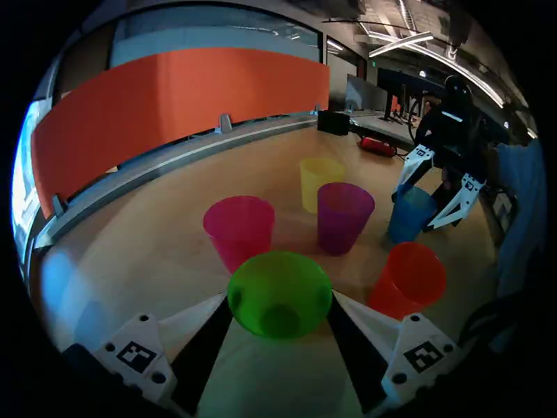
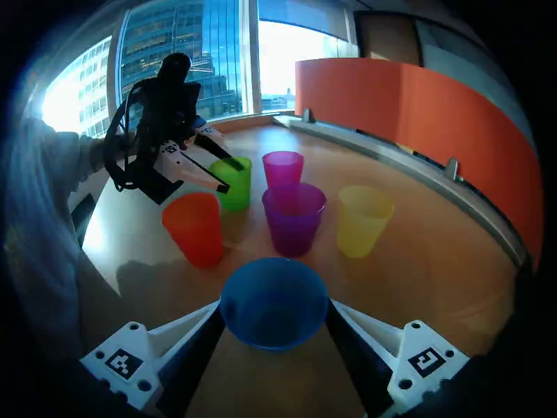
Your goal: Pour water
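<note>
My left gripper [image 1: 280, 299] is shut on an upright green cup [image 1: 280, 275], one finger on each side. Behind it on the wooden table [image 1: 139, 244] stand a pink cup [image 1: 239, 230], a purple cup [image 1: 344, 214], a yellow cup [image 1: 319, 181] and an orange cup [image 1: 409, 277]. My right gripper [image 2: 273, 306] is shut on an upright blue cup [image 2: 273, 296]. In the left gripper view the right gripper [image 1: 416, 209] grips the blue cup [image 1: 409, 214] at the far right. In the right gripper view the left gripper [image 2: 235, 175] grips the green cup [image 2: 234, 187]. I cannot tell whether either cup holds water.
An orange partition [image 1: 181, 97] runs along the table's far edge. A black box [image 1: 333, 122] and a red object [image 1: 377, 145] lie at the far end. A person's sleeve [image 2: 42, 209] is at the left of the right gripper view, with windows [image 2: 188, 56] behind.
</note>
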The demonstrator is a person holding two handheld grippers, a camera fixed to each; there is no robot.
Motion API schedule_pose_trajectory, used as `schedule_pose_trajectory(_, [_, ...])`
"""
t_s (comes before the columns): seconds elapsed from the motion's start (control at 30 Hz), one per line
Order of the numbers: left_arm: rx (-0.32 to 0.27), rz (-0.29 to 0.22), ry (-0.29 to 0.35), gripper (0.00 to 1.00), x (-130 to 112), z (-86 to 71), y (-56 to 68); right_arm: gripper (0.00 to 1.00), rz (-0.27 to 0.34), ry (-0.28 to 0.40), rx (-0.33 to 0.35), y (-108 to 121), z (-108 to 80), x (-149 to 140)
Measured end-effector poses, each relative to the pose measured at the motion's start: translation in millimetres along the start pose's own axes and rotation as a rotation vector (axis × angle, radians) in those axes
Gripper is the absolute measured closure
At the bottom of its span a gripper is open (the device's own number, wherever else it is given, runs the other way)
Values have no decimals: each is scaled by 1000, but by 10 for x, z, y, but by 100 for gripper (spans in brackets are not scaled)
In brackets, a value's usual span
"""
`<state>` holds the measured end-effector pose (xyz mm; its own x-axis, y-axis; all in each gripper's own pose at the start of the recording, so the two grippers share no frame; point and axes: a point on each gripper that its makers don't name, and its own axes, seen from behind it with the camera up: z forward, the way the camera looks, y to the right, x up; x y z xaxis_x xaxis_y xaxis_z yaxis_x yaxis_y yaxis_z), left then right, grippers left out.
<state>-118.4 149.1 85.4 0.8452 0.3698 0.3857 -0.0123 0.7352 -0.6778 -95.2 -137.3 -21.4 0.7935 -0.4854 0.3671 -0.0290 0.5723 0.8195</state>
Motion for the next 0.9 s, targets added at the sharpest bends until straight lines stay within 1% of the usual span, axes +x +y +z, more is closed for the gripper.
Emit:
schedule_pose_trajectory(0.13, [3, 5, 0, 12, -6, -9, -2, 2, -3, 3, -1, -5, -6, 6])
schedule_pose_trajectory(0.27, [6, 9, 3, 13, 5, -24, -7, 9, -9, 4, 5, -36, -12, 10])
schedule_pose_trajectory(0.47, [16, 7, 26, 12, 81, -103, -16, 9, -10, 13, 4, -63, -31, 33])
schedule_pose_trajectory(0.67, [30, 0, 69, 12, 233, -248, -2, 9, -11, 48, -12, -89, -109, 179])
schedule_pose_trajectory(0.9, [59, 13, 128, 13, 451, -455, 17, 9, -11, 116, -29, -125, -285, 503])
